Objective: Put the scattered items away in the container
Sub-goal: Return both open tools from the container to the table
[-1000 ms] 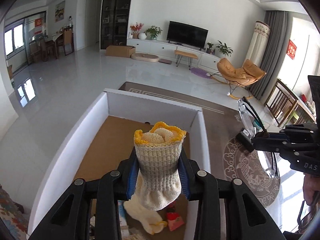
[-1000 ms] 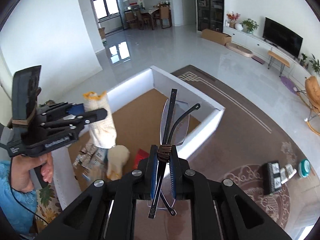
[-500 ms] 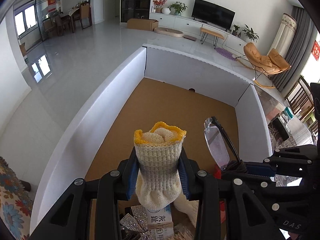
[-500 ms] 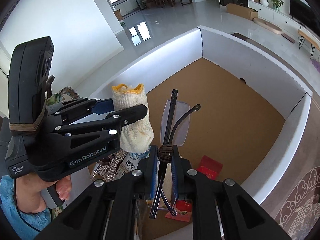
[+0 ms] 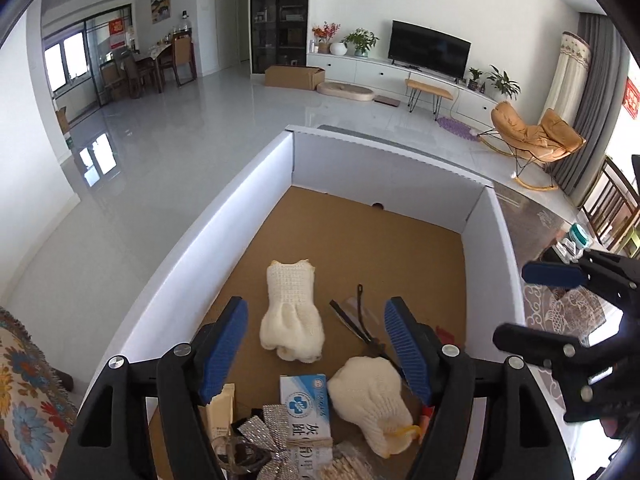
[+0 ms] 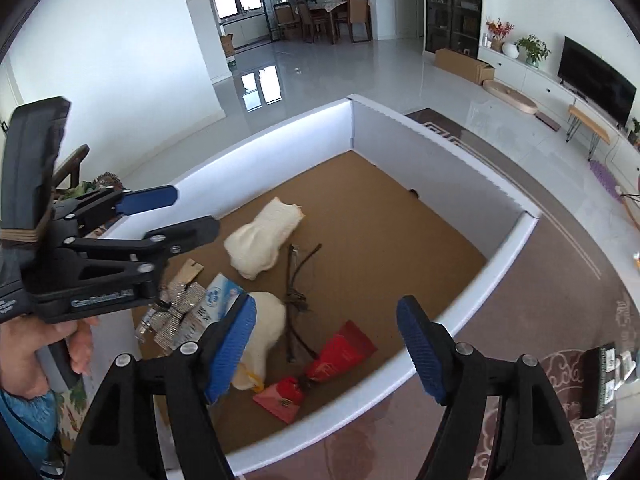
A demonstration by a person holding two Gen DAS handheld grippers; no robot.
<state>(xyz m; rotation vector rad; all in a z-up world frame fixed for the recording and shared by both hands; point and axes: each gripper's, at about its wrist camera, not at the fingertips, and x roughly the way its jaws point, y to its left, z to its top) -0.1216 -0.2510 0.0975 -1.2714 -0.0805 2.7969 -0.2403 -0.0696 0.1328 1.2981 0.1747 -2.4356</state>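
Note:
A white box (image 5: 224, 232) with a brown cardboard floor lies below both grippers. A cream knitted glove (image 5: 290, 320) lies flat on that floor, and folded glasses (image 5: 356, 320) lie just to its right. My left gripper (image 5: 314, 320) hangs above them, its jaws opening with nothing between them. My right gripper (image 6: 326, 312) is over the box's near side, its jaws also opening and empty. In the right wrist view, the glove (image 6: 262, 240) and the glasses (image 6: 296, 280) lie beneath the left gripper (image 6: 192, 212). The right gripper (image 5: 514, 304) shows at the right edge of the left wrist view.
Near the front of the box lie a second cream glove (image 5: 368, 396), a blue-and-white medicine box (image 5: 306, 404), a silver bow (image 5: 272, 432) and red packets (image 6: 344, 348). A patterned rug with small items (image 6: 608, 364) lies to the right. A person's hand (image 6: 24, 352) holds the left gripper.
Both grippers have opened and sunk lower over the box. The glove has dropped from the left gripper and the glasses from the right one; both now lie on the box floor.

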